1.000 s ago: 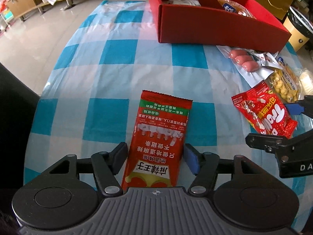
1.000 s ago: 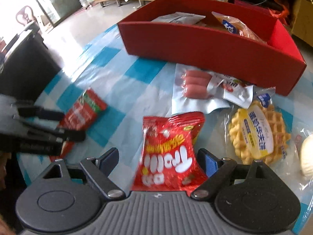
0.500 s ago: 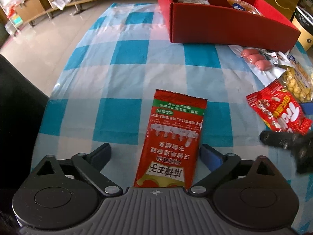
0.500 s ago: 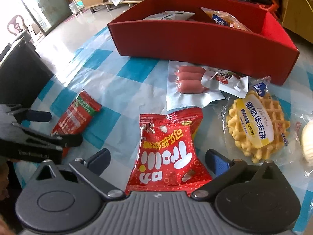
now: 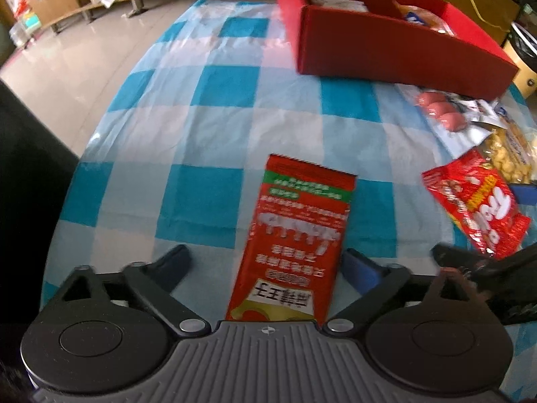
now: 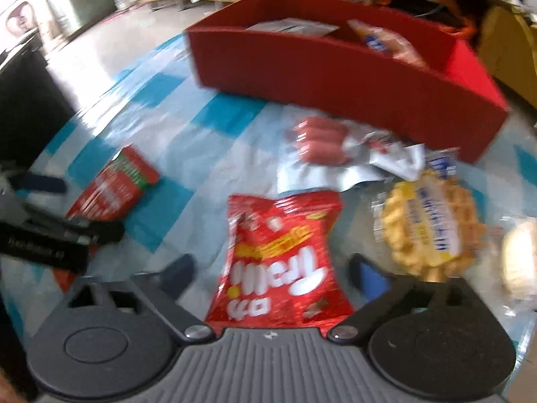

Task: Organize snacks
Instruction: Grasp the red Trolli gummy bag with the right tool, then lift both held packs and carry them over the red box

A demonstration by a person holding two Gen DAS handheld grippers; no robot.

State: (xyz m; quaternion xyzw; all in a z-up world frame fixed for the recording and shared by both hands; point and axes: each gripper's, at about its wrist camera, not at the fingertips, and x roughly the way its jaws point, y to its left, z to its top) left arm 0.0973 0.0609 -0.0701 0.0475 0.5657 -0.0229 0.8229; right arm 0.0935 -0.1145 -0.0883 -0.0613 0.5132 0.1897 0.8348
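Note:
A long red snack packet (image 5: 298, 235) lies flat on the blue checked cloth between the fingers of my left gripper (image 5: 268, 265), which is open around it; it also shows in the right wrist view (image 6: 114, 188). A red Trolli candy bag (image 6: 282, 262) lies between the fingers of my right gripper (image 6: 272, 272), which is open around it; it also shows in the left wrist view (image 5: 476, 208). The red box (image 5: 396, 50) stands at the far side with several packets inside, and shows in the right wrist view (image 6: 335, 70).
A sausage pack (image 6: 322, 141), a waffle pack (image 6: 429, 225) and a pale bun (image 6: 520, 258) lie on the cloth in front of the box. The left gripper (image 6: 50, 235) sits left of the right one. The table edge and floor (image 5: 67, 67) are on the left.
Both grippers have opened wider around their packets and drawn back slightly. Both views are blurred from motion. The packets have stayed on the cloth.

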